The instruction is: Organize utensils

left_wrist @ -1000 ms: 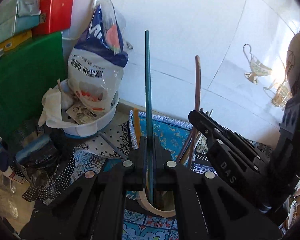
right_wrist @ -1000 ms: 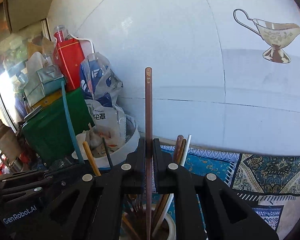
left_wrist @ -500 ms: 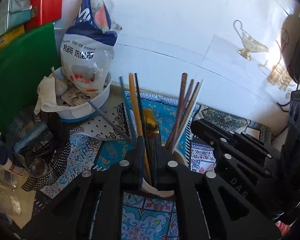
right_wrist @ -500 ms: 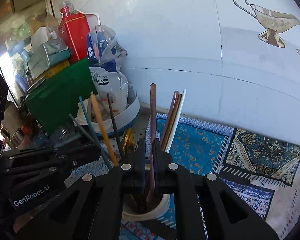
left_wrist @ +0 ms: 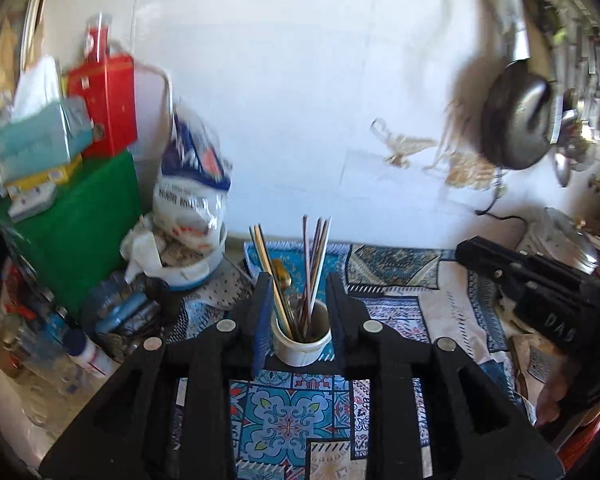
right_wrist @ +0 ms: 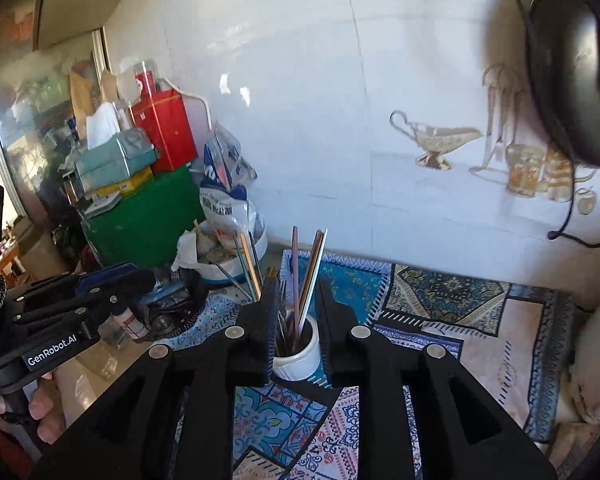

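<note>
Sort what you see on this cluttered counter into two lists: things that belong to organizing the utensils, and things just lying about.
Part of the job:
- white cup
- chopsticks standing in it
- left gripper, right gripper, both open, holding nothing

Lying about:
- red tin
- green box
- tissue box
- white bag
- patterned cloth

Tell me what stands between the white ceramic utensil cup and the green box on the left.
In both wrist views, a white plastic bowl holding a blue-and-white printed bag and crumpled paper stands between the white ceramic utensil cup and the green box.
</note>
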{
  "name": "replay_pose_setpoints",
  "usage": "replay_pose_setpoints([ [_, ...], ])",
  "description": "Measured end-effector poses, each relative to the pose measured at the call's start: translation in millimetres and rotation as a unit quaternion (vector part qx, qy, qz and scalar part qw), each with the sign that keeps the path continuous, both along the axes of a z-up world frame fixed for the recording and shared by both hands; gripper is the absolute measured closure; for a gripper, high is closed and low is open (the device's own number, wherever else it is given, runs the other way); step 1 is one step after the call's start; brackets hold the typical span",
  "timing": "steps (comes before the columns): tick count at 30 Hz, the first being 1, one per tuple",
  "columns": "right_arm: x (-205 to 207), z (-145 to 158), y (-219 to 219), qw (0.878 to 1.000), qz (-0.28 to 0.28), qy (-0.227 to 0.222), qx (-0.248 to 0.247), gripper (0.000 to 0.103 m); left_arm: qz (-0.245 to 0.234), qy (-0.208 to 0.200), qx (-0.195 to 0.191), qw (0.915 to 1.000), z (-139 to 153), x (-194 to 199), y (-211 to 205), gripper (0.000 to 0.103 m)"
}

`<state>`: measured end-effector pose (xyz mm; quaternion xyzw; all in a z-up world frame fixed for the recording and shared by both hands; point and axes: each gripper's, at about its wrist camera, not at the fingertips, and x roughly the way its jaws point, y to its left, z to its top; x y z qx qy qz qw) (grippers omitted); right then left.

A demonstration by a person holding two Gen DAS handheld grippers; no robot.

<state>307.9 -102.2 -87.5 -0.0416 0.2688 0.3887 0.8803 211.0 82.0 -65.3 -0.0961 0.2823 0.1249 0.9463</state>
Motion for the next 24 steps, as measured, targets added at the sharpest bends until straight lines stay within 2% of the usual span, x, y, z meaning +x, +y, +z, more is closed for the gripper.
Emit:
replay_pose_setpoints([
  [6, -91, 57, -47, 0.994, -0.049, -0.075, 0.061, 0.085, -0.042, -0.088, 0.058, 0.9936, 58, -84, -35, 0.071],
  [7, -109, 64, -55, 0.992, -0.060, -0.088, 0.071, 0.084, -0.051, -0.105, 0.063, 0.9912, 67, -101, -41, 0.068],
  [9, -133, 71, -63, 0.988, -0.077, -0.105, 0.085, 0.082, -0.062, -0.133, 0.071, 0.9867, 79, -128, -50, 0.057],
  [11, -160, 77, -72, 0.984, -0.091, -0.123, 0.096, 0.075, -0.068, -0.154, 0.081, 0.9824, 89, -153, -58, 0.050],
  [13, -178, 77, -77, 0.980, -0.096, -0.138, 0.104, 0.058, -0.065, -0.165, 0.086, 0.9803, 94, -171, -61, 0.046],
  [14, -189, 78, -79, 0.978, -0.103, -0.149, 0.107, 0.054, -0.063, -0.170, 0.085, 0.9798, 96, -179, -61, 0.041],
  [16, -206, 79, -81, 0.973, -0.121, -0.167, 0.104, 0.041, -0.058, -0.180, 0.080, 0.9788, 97, -194, -61, 0.030],
  [18, -220, 78, -80, 0.970, -0.136, -0.182, 0.092, 0.031, -0.054, -0.187, 0.075, 0.9779, 96, -207, -61, 0.010],
  [20, -228, 76, -81, 0.968, -0.147, -0.184, 0.088, 0.021, -0.046, -0.197, 0.075, 0.9766, 94, -219, -62, 0.003],
  [22, -238, 74, -86, 0.966, -0.156, -0.185, 0.089, 0.011, -0.041, -0.202, 0.075, 0.9756, 93, -229, -64, 0.001],
  [24, -245, 73, -87, 0.963, -0.171, -0.192, 0.086, 0.005, -0.033, -0.202, 0.078, 0.9756, 90, -237, -64, 0.001],
])
